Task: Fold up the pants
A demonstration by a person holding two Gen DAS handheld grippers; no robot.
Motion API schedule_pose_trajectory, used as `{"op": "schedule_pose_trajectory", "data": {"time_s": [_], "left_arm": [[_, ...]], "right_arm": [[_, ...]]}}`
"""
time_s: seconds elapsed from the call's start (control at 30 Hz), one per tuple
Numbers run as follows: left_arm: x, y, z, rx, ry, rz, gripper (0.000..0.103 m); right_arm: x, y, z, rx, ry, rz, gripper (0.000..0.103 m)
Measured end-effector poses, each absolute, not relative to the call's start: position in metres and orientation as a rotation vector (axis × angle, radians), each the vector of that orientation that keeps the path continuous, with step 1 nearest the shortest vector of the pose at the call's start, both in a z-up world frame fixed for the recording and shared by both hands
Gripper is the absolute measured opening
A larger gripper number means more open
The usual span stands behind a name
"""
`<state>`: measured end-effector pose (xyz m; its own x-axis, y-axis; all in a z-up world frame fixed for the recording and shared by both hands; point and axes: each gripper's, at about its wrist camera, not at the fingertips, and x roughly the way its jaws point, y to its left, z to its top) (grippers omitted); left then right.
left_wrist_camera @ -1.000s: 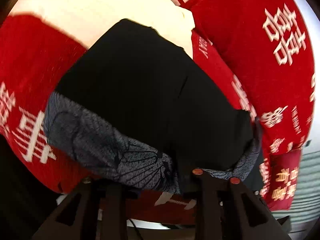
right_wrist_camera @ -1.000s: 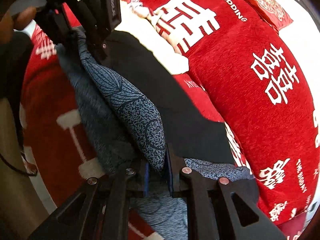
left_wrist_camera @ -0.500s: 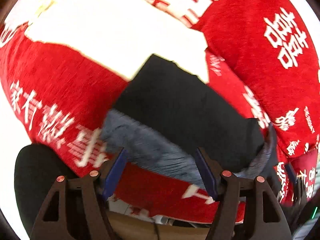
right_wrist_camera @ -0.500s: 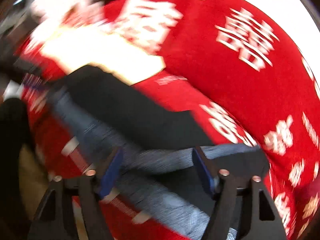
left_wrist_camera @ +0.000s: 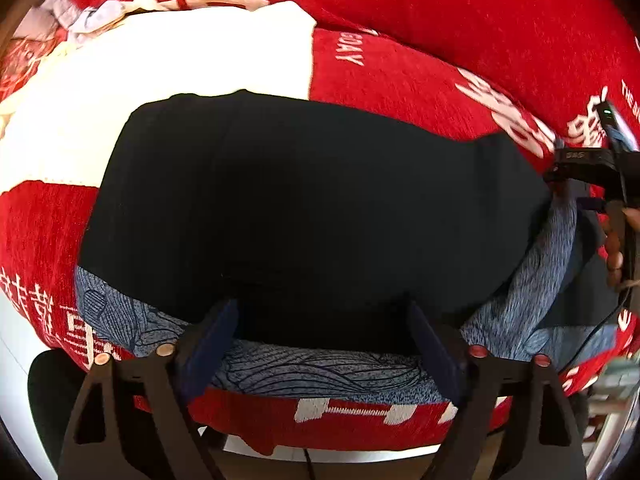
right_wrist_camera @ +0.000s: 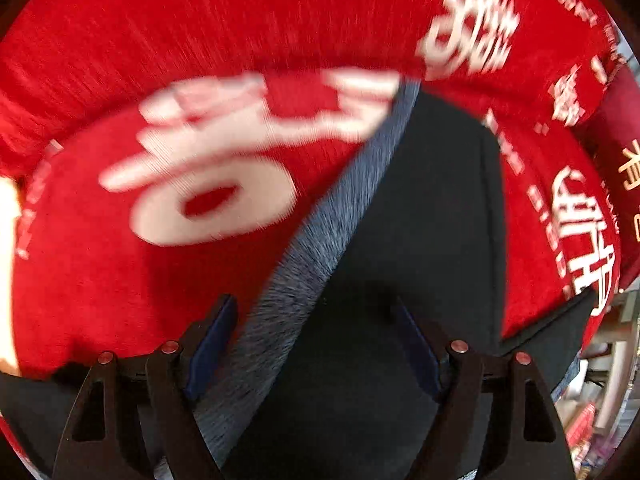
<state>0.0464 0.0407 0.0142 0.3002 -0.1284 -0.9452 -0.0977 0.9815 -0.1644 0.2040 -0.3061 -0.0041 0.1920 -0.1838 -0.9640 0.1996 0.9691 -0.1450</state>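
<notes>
The pants (left_wrist_camera: 312,208) lie folded on the red sofa cover, black on top with a blue-grey patterned layer (left_wrist_camera: 320,368) showing along the near edge and right side. My left gripper (left_wrist_camera: 324,340) is open and empty, its jaws straddling the near edge of the pants. My right gripper (right_wrist_camera: 312,340) is open and empty over the black fabric (right_wrist_camera: 420,240) and a blue-grey strip (right_wrist_camera: 320,232); this view is blurred. The right gripper's body also shows at the right edge of the left wrist view (left_wrist_camera: 588,164).
A red cover with white characters (left_wrist_camera: 420,92) spreads over the seat and the big cushion (left_wrist_camera: 460,8) behind. A white panel (left_wrist_camera: 160,76) lies left of the pants. Pale clothing (left_wrist_camera: 84,20) sits far left. The seat's front edge (left_wrist_camera: 340,428) runs below my left gripper.
Both grippers let go of the pants and opened. The fold now lies flat on the cover. The right gripper swung away to the pants' right end.
</notes>
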Motion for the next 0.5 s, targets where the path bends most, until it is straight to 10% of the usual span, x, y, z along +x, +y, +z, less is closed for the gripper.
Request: {"op": "schedule_pose_trajectory", "data": {"time_s": [0.1,0.13,0.5], "left_arm": [[0.047,0.042,0.013,-0.213,1.27,-0.028,0.088],[0.047,0.043,0.012,-0.214,1.273,-0.029,0.088],[0.032,0.035,0.023,-0.208,1.287,-0.081,0.088]], "right_arm": [[0.188,-0.312,0.009,0.058,1.308,-0.223,0.017],[0.177,-0.316,0.019,0.088,1.283,-0.205,0.012],[-0.023,-0.394,0.055,0.246,1.055,-0.284,0.006]]}}
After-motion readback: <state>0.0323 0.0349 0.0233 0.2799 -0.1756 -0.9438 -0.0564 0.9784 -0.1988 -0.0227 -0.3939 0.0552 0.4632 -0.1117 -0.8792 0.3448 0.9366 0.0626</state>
